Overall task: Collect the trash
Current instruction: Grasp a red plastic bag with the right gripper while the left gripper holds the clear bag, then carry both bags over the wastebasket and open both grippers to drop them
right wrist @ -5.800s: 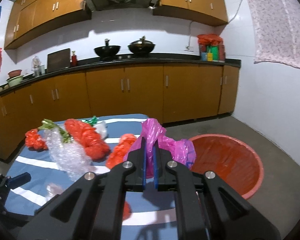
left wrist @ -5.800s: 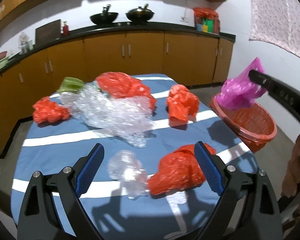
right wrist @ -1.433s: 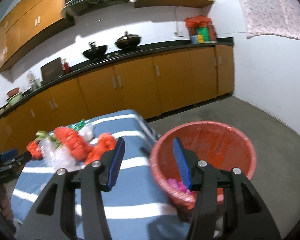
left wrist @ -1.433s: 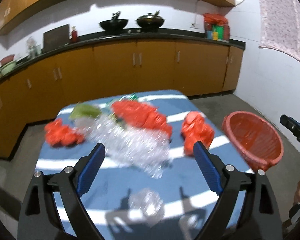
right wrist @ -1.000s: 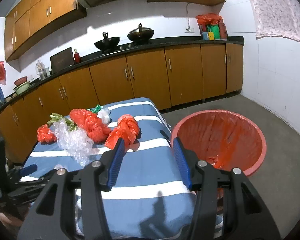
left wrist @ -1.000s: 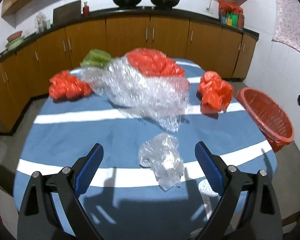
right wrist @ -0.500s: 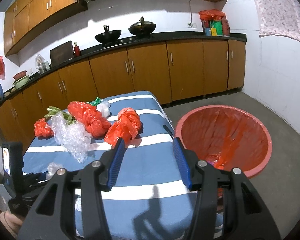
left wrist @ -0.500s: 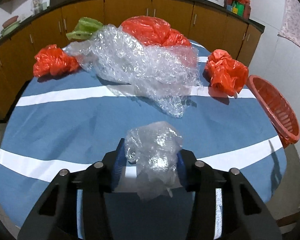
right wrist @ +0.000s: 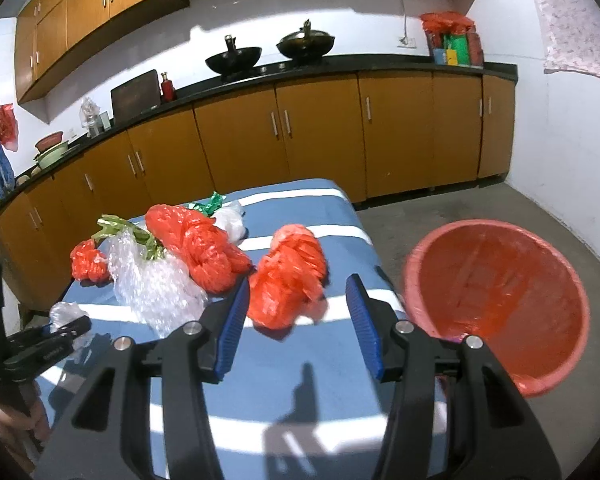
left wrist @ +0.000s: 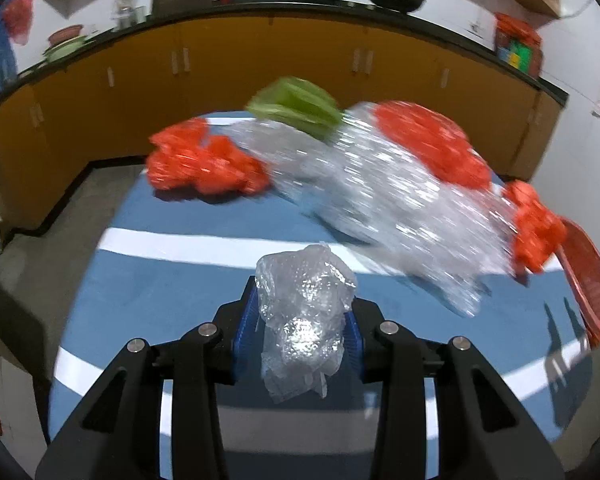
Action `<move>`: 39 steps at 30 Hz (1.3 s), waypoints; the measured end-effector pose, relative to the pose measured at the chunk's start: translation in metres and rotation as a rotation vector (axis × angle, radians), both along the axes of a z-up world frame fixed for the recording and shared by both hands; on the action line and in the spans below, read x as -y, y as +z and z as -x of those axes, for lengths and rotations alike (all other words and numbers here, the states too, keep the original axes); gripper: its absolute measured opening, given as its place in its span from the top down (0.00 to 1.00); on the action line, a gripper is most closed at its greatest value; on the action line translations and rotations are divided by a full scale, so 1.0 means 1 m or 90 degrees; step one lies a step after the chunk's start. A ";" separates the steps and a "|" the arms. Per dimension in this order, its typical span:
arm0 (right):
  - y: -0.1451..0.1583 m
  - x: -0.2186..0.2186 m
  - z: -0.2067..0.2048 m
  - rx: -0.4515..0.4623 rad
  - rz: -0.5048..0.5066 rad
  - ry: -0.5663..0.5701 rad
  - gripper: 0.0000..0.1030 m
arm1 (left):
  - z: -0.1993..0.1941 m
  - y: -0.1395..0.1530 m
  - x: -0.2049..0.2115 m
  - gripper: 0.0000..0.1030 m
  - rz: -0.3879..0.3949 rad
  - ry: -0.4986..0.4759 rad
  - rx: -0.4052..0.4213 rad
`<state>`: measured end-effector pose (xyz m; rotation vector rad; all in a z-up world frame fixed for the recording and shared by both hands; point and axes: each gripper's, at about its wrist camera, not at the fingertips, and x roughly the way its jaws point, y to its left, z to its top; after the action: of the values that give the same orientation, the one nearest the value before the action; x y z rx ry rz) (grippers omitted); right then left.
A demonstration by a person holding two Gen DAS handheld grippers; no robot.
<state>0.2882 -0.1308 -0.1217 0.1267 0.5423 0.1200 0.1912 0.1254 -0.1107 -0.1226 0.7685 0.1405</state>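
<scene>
Left wrist view: the left tongs (left wrist: 302, 330), jaws just closing, grip a clear plastic wad (left wrist: 306, 316) above the blue striped tabletop (left wrist: 188, 280); bubble wrap (left wrist: 400, 208) and red bags (left wrist: 204, 166) remain uncollected.

Right wrist view: the right tongs (right wrist: 298, 320) stand open and empty before a red bag (right wrist: 288, 284). The red basket (right wrist: 500, 304) sits on the kitchen floor just beside the tabletop.

Bright indoor light, hard shadows, fisheye-curved edges; left view smeared, perhaps by motion
</scene>
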 end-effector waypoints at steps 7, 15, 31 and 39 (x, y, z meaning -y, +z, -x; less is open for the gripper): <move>-0.015 -0.025 -0.056 -0.035 0.006 -0.018 0.38 | -0.016 0.000 -0.027 0.62 -0.003 0.030 -0.001; -0.039 -0.035 -0.106 -0.087 0.018 -0.058 0.27 | -0.028 -0.001 -0.035 0.62 -0.005 0.030 -0.002; -0.059 -0.039 -0.120 -0.122 0.021 -0.035 0.57 | -0.035 0.000 -0.029 0.62 -0.003 0.019 0.000; -0.049 -0.030 -0.101 -0.102 0.006 -0.018 0.69 | -0.032 0.012 -0.014 0.62 0.000 -0.002 0.017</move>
<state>0.3895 -0.1008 -0.1709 0.1362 0.7000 0.0803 0.2232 0.1391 -0.0990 -0.1224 0.7424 0.1364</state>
